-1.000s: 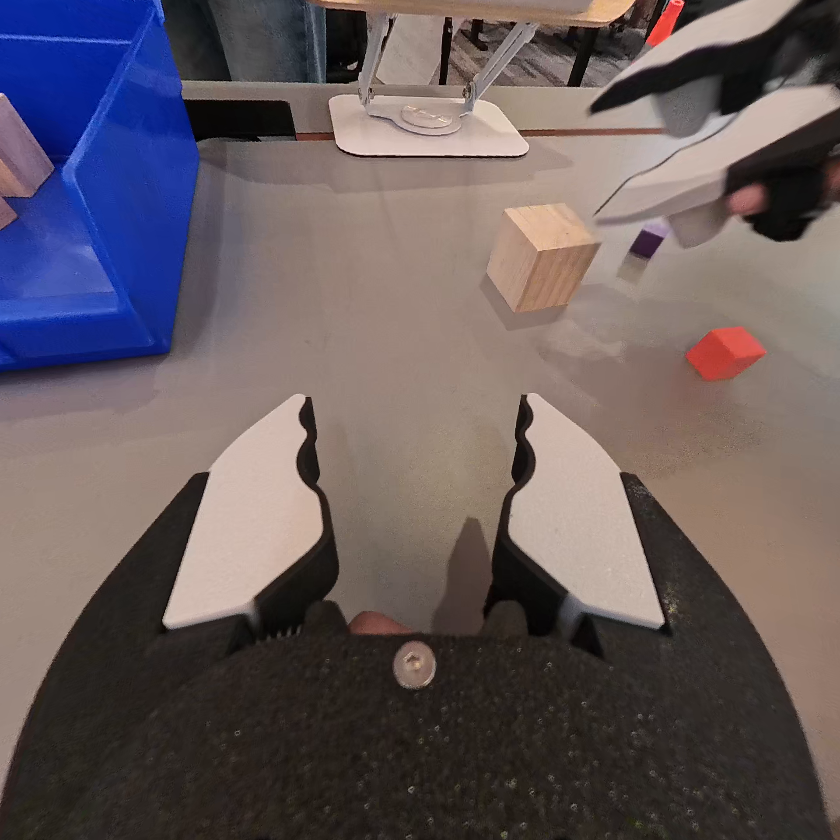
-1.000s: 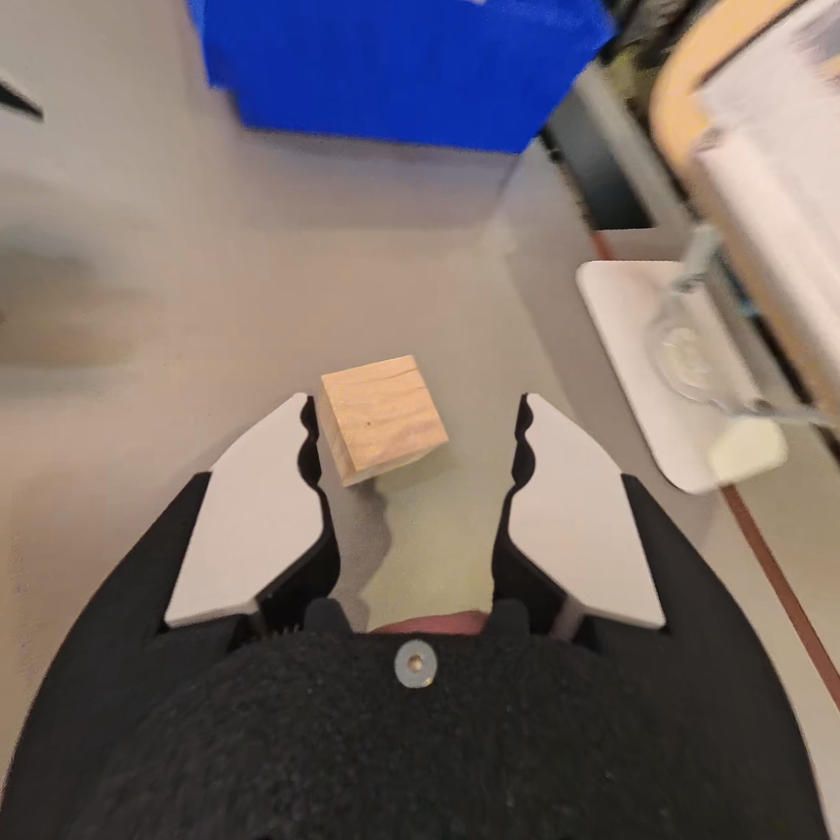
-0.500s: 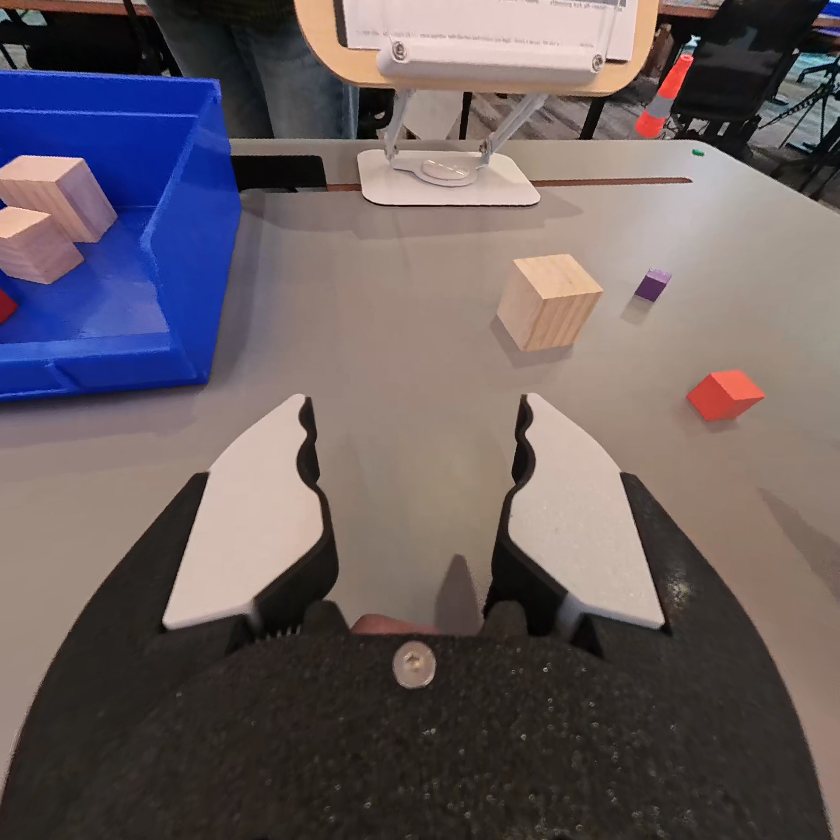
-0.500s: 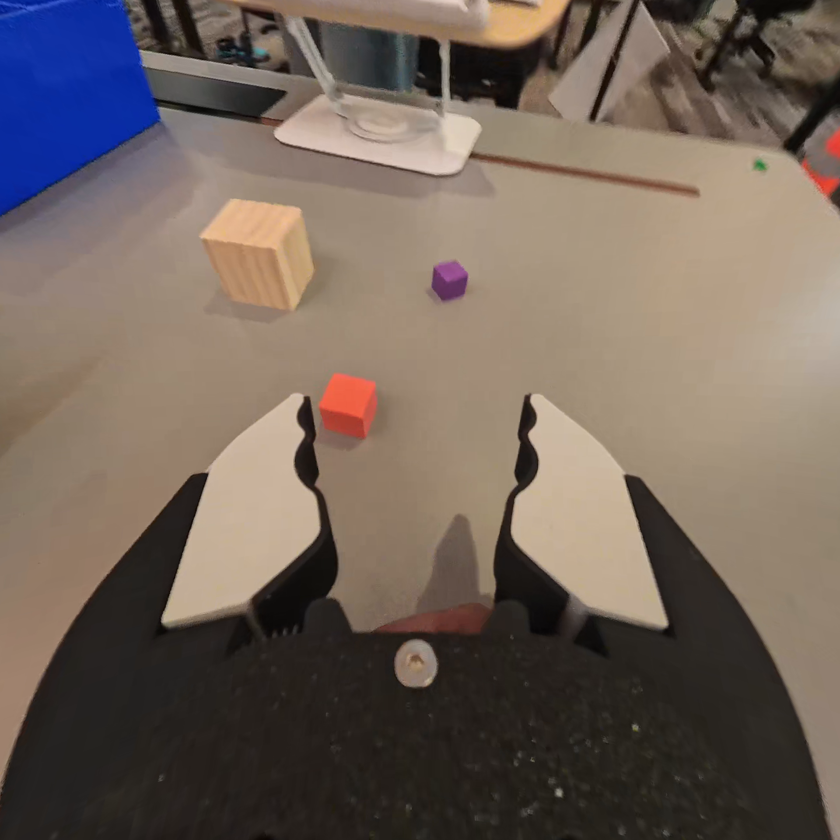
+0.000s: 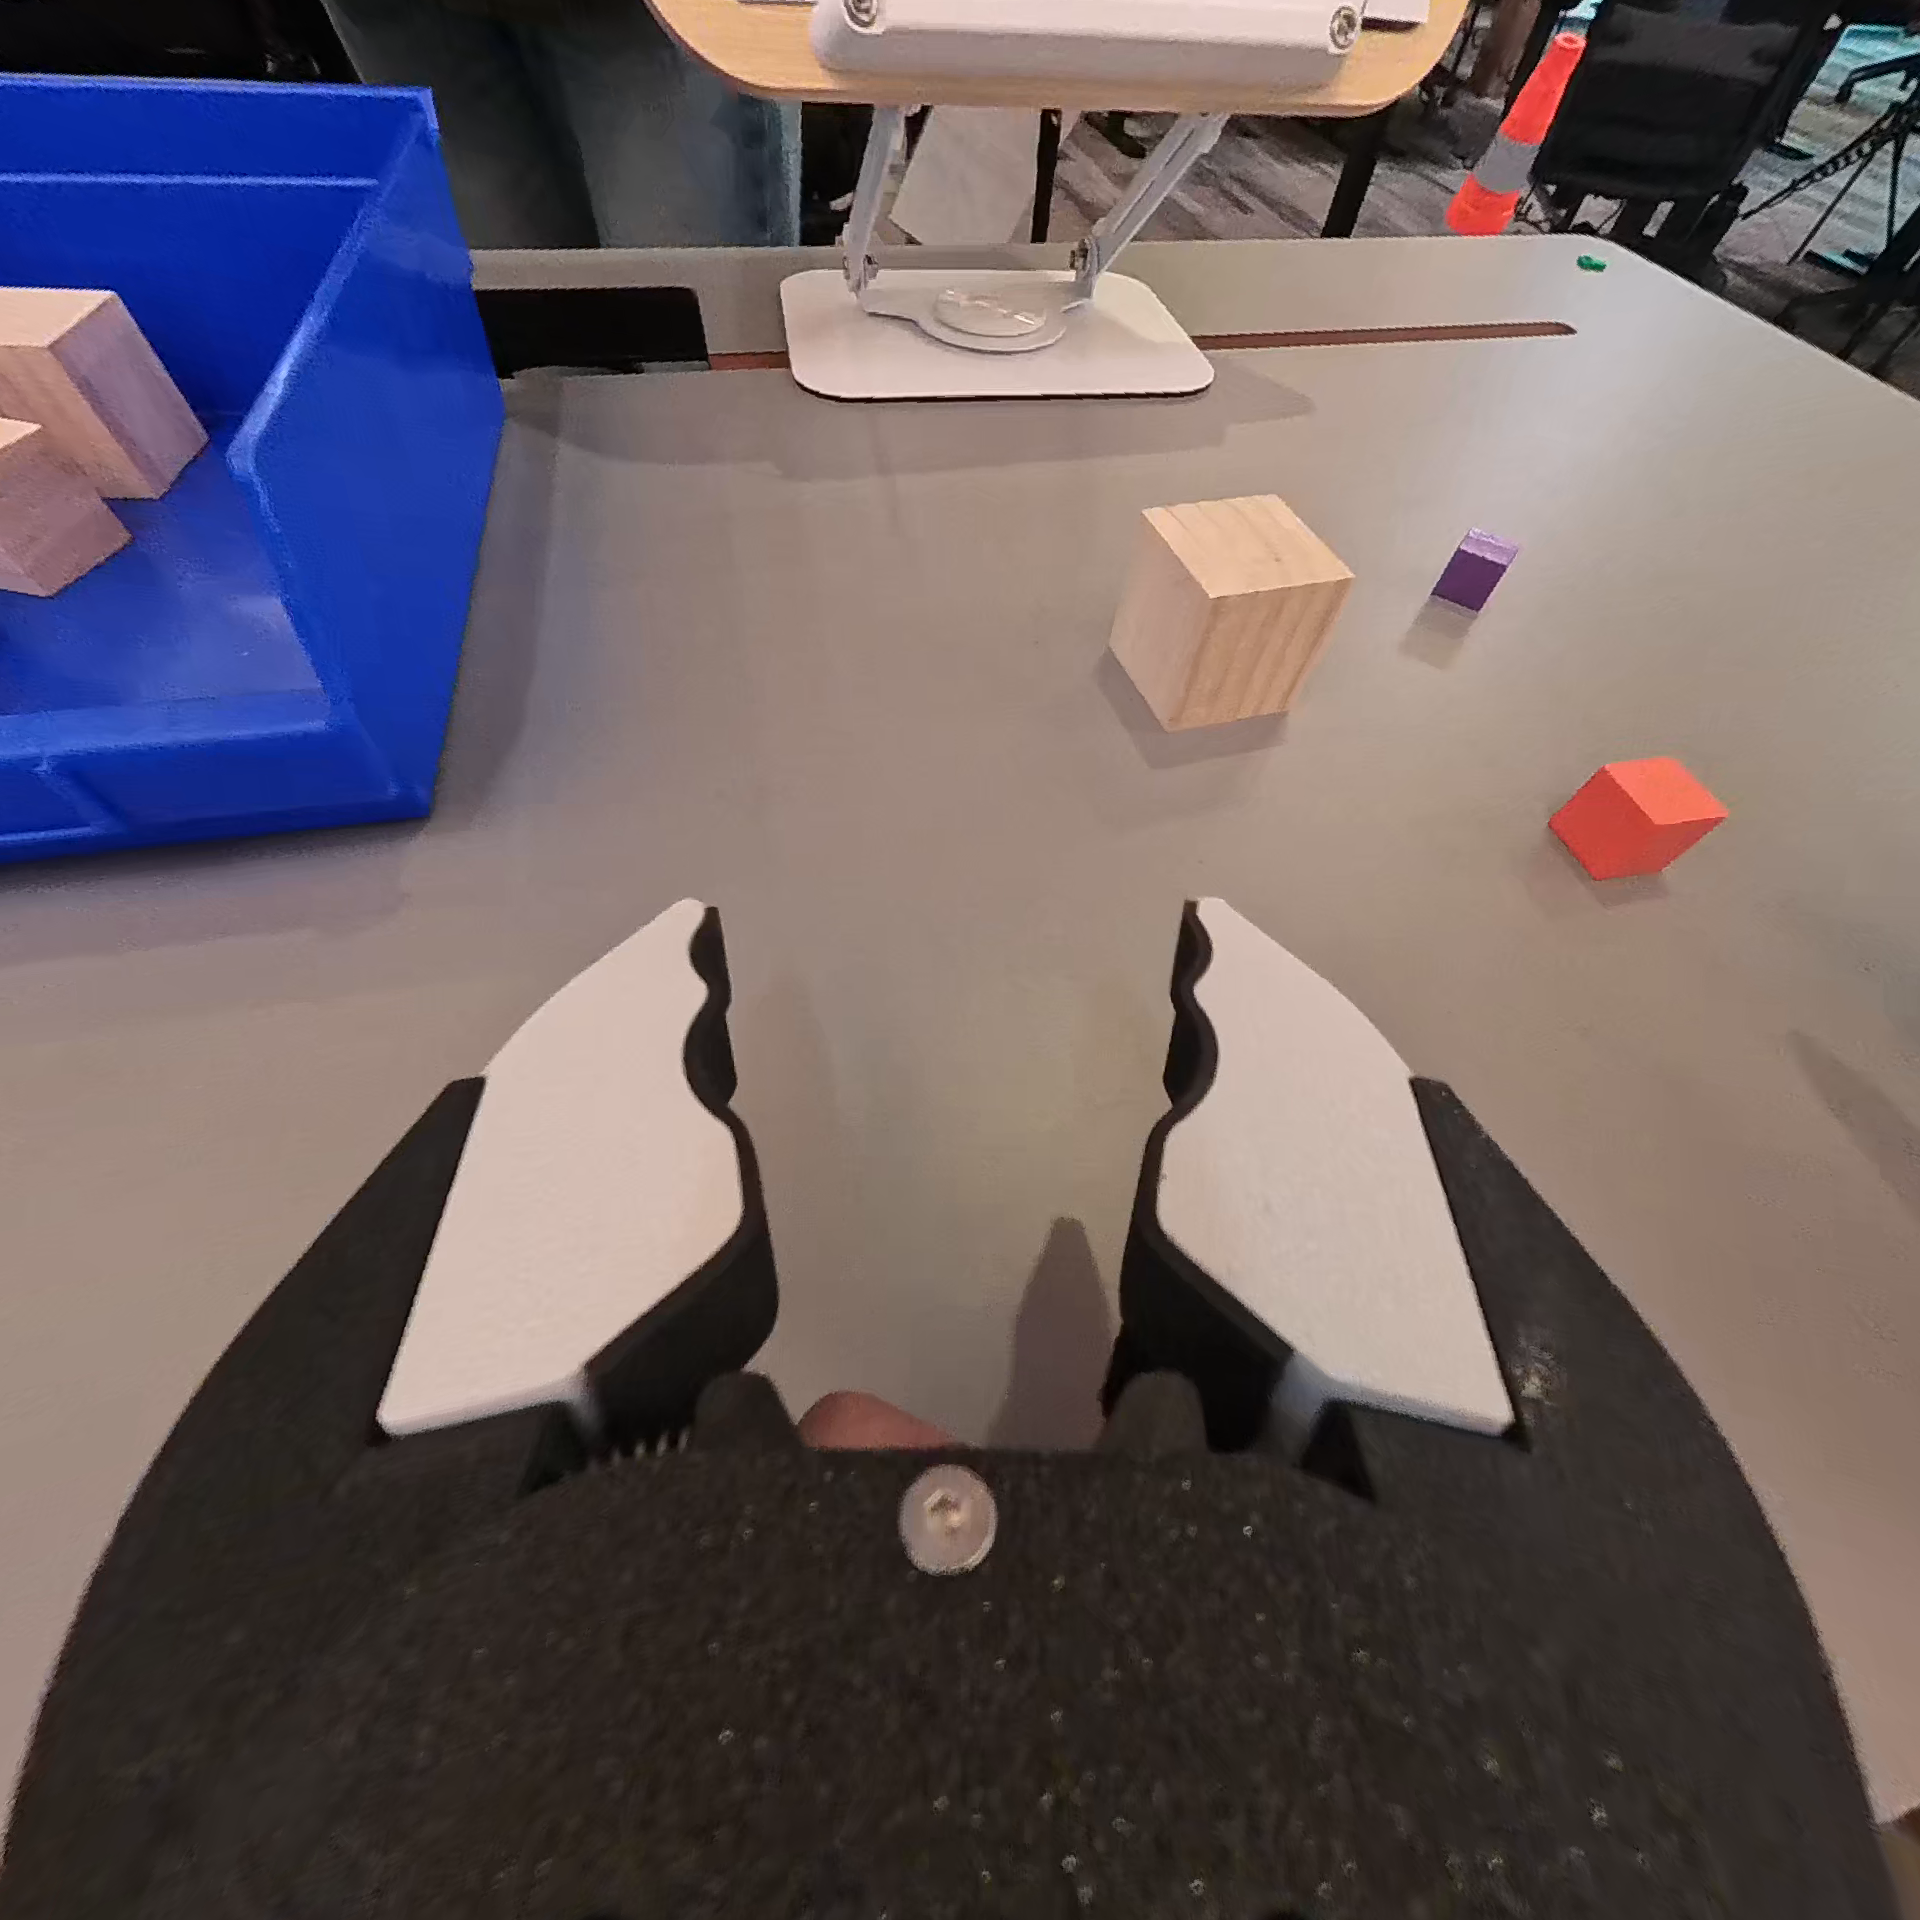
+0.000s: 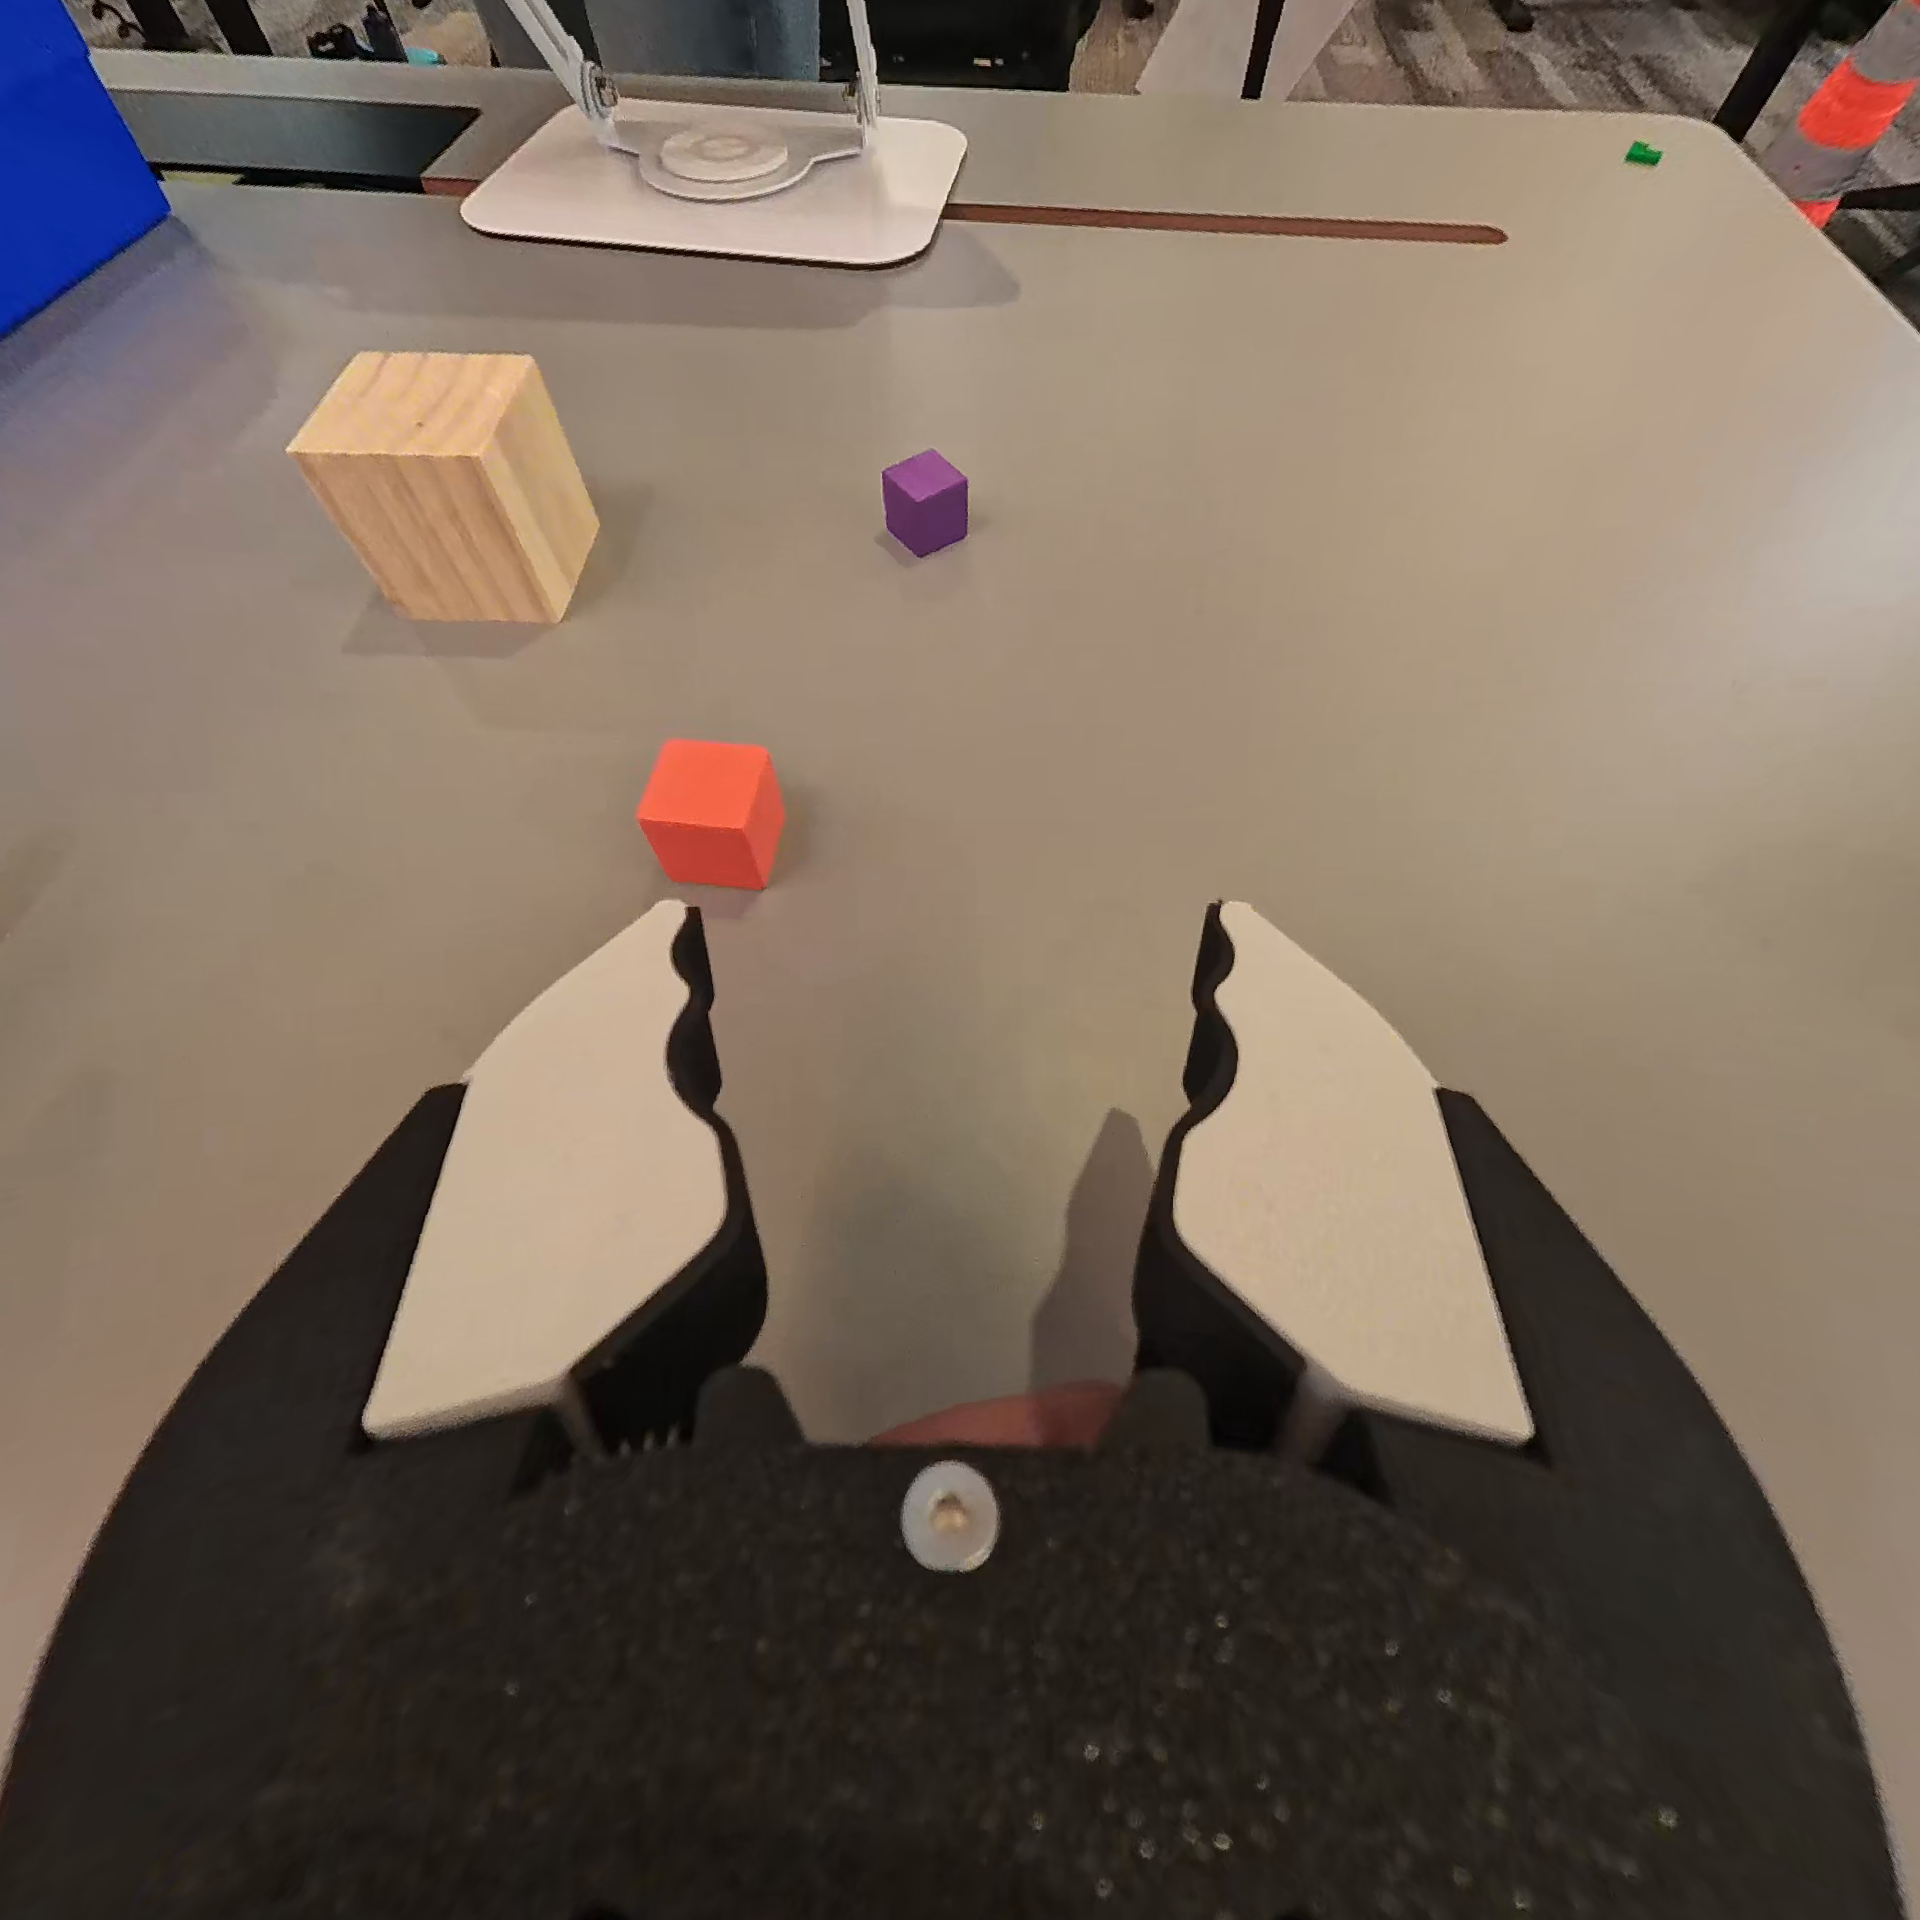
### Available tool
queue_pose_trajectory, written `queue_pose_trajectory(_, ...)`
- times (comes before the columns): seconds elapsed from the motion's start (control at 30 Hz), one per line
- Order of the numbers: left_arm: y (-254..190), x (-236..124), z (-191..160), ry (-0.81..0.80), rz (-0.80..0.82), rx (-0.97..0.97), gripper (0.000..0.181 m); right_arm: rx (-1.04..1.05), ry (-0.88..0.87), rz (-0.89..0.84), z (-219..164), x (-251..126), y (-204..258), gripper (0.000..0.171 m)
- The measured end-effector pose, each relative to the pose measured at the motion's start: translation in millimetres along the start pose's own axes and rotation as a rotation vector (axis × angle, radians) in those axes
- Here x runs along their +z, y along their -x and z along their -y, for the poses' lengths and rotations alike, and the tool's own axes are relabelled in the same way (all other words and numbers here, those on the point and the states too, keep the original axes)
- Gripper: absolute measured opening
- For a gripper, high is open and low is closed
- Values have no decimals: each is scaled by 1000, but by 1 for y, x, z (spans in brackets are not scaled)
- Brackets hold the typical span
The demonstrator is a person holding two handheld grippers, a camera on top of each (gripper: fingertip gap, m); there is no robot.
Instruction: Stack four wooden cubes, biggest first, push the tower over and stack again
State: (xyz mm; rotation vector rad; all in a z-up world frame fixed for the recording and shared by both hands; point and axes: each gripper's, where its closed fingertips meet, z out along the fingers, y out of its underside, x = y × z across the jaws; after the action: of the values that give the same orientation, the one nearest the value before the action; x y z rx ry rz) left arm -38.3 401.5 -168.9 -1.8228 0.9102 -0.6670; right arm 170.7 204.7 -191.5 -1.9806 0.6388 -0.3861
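Pulled back from the big pine cube [image 6: 447, 488], the right gripper [image 6: 951, 914] hovered empty with wide jaws near the red cube [image 6: 712, 812]; nothing stacked, it seemingly needed lifting onto that base far-left on the counter [image 6: 1351, 623].

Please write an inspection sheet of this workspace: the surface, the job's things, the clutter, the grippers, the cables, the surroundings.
Surface: grey table, flat, with a brown slot along its far side.
Job's things: large natural wooden cube, small red cube and tiny purple cube stand apart, nothing stacked; a tiny green piece lies near the far corner.
Clutter: blue plastic bin holding two pale wooden blocks; white stand base.
Grippers: left gripper open, empty; right gripper open, empty, behind the red cube.
Cables: nothing seen.
Surroundings: orange traffic cone, chairs, a person's legs behind the table.
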Motion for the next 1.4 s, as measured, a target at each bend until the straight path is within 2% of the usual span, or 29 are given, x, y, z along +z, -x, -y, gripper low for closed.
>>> queue_pose_trajectory(0.1, -3, 1, -1, 3, -13, 0, 81, -17, -8, -25, 3, -4, -12, 88)
queue_pose_trajectory(0.17, -3, 1, -2, 7, -14, 2, 81, -28, -19, -86, 9, -8, -38, 87)
queue_pose_trajectory(0.4, -3, 1, -3, 11, -23, 0, 81, 122, -15, -422, 13, -30, -202, 85)
queue_pose_trajectory(0.57, -4, 3, -2, 10, -36, -4, 81, 251, 81, -530, -10, -21, -270, 86)
queue_pose_trajectory(0.7, -1, 4, -1, 9, -43, -6, 81, 271, 158, -504, -16, -3, -287, 84)
queue_pose_trajectory(0.93, 1, 6, 0, 11, -63, -23, 80, 281, 291, -340, -16, 22, -285, 88)
queue_pose_trajectory(1.0, 0, 7, -1, 11, -66, -20, 80, 173, 324, -265, -9, 24, -283, 87)
queue_pose_trajectory(1.1, -2, 8, -3, 18, -81, -17, 80, -106, 400, -139, 0, 24, -283, 82)
queue_pose_trajectory(1.2, -4, 7, -5, 23, -90, -14, 80, -315, 562, 9, -13, 23, -275, 82)
queue_pose_trajectory(1.4, -6, 6, -8, 31, -93, -18, 80, -494, 813, 128, -31, 26, -274, 70)
